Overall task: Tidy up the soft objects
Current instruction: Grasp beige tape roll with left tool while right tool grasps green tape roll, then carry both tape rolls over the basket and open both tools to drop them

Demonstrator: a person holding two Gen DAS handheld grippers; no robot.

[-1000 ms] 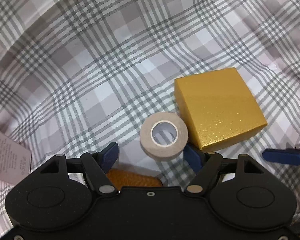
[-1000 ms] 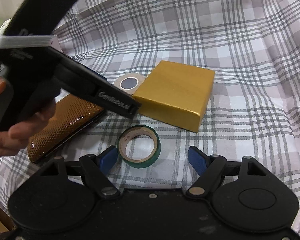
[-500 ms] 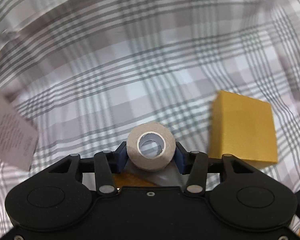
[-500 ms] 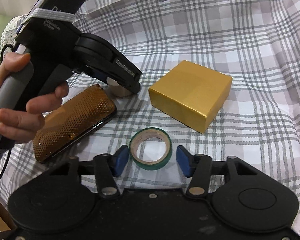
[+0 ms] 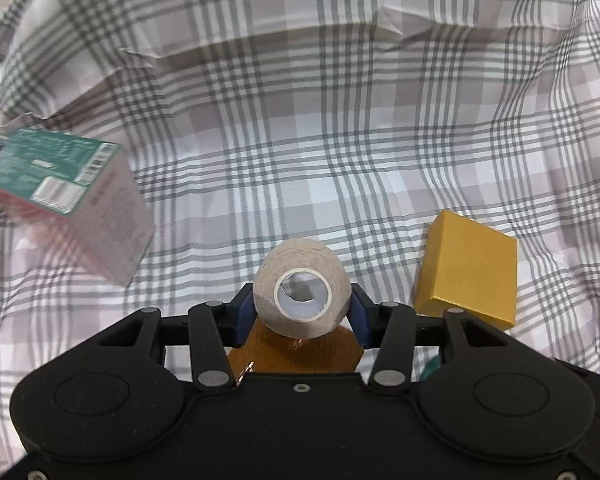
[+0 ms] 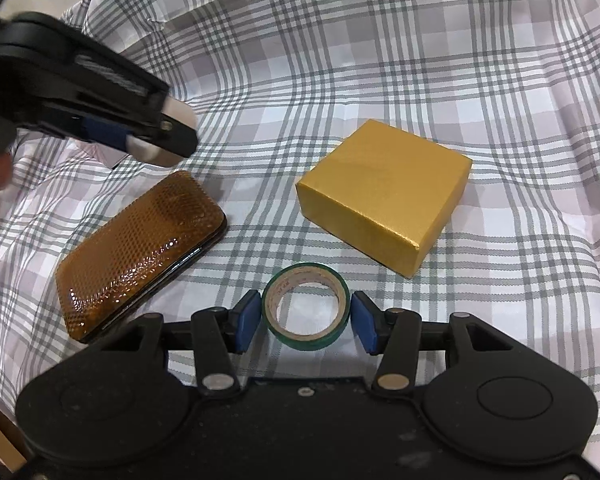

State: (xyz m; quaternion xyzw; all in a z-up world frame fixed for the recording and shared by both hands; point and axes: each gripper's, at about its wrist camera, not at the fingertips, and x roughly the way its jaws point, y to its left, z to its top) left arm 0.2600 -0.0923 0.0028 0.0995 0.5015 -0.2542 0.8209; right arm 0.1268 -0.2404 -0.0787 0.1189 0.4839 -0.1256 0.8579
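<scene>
Above the checked cloth (image 5: pixel 300 140), clamped across its outer wall in left gripper (image 5: pixel 300 312) jaws: beige tape roll (image 5: pixel 300 276), light, probably squashy. Down on the cloth, pinched likewise by right gripper (image 6: pixel 306 320) jaws: green tape roll (image 6: pixel 312 342), thin-walled; gentle squeeze advised.

grey-and-white plaid cloth (image 6: pixel 380 60) everywhere, a gold box (image 6: pixel 384 192), an amber dotted case (image 6: pixel 140 252), a green tape ring (image 6: pixel 305 306), a beige tape roll (image 5: pixel 300 294), blue fingers (image 6: pixel 247 320), a teal-and-pink carton (image 5: pixel 60 192).
</scene>
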